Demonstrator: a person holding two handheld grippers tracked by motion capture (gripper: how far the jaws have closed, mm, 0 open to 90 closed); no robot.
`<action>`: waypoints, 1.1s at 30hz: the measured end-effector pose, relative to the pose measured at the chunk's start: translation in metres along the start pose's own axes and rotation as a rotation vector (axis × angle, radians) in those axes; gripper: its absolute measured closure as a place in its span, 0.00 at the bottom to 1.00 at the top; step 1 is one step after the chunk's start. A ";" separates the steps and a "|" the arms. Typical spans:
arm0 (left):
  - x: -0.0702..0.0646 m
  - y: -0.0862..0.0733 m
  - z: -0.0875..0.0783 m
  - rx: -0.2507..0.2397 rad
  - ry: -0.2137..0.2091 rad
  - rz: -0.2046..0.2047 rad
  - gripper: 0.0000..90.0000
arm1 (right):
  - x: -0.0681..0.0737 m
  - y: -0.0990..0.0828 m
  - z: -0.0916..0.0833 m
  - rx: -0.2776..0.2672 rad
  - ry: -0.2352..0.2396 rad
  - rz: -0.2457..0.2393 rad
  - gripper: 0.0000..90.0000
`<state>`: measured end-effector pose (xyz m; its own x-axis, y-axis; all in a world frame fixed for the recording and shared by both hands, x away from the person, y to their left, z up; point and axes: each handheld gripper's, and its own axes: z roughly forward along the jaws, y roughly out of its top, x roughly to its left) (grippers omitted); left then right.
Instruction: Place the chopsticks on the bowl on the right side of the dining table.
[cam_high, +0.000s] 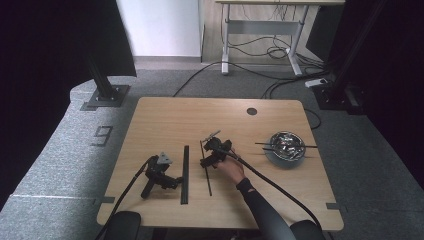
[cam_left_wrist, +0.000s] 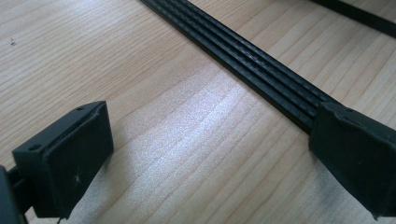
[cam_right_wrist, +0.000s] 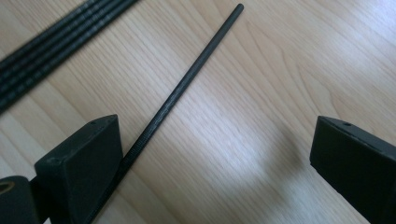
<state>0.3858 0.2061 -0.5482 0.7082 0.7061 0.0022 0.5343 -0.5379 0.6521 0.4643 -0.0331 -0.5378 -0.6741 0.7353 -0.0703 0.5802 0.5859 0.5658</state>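
Observation:
My left gripper (cam_high: 161, 184) lies on the wooden table (cam_high: 160, 120) with no hand on it, its jaws wide open (cam_left_wrist: 210, 140). A flat black ribbed strip (cam_high: 185, 175) lies just to its right and runs up to the right jaw in the left gripper view (cam_left_wrist: 243, 56). A hand holds my right gripper (cam_high: 207, 161) over a thin black rod (cam_high: 207, 175). Its jaws are open (cam_right_wrist: 215, 154), and the rod (cam_right_wrist: 187, 84) passes beside the left jaw. Nothing is between either pair of jaws.
A metal bowl (cam_high: 301, 150) stands at the right of the table with thin black sticks (cam_high: 265, 144) laid across it. A round cable hole (cam_high: 251, 111) sits near the far edge. The ribbed strip (cam_right_wrist: 46, 46) crosses the right gripper view's top left.

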 end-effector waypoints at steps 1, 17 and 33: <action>0.000 0.000 0.000 0.000 0.000 0.000 0.00 | -0.001 -0.002 -0.001 0.003 0.000 -0.004 0.02; 0.000 0.000 0.000 0.000 0.000 -0.001 0.00 | -0.013 -0.027 -0.017 0.017 0.022 -0.010 0.01; 0.000 0.000 0.000 -0.001 0.000 -0.001 0.00 | -0.039 -0.062 -0.041 0.038 0.009 0.013 0.12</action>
<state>0.3858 0.2060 -0.5482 0.7076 0.7066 0.0019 0.5345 -0.5370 0.6526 0.4359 -0.1117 -0.5360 -0.6703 0.7400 -0.0558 0.6057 0.5890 0.5349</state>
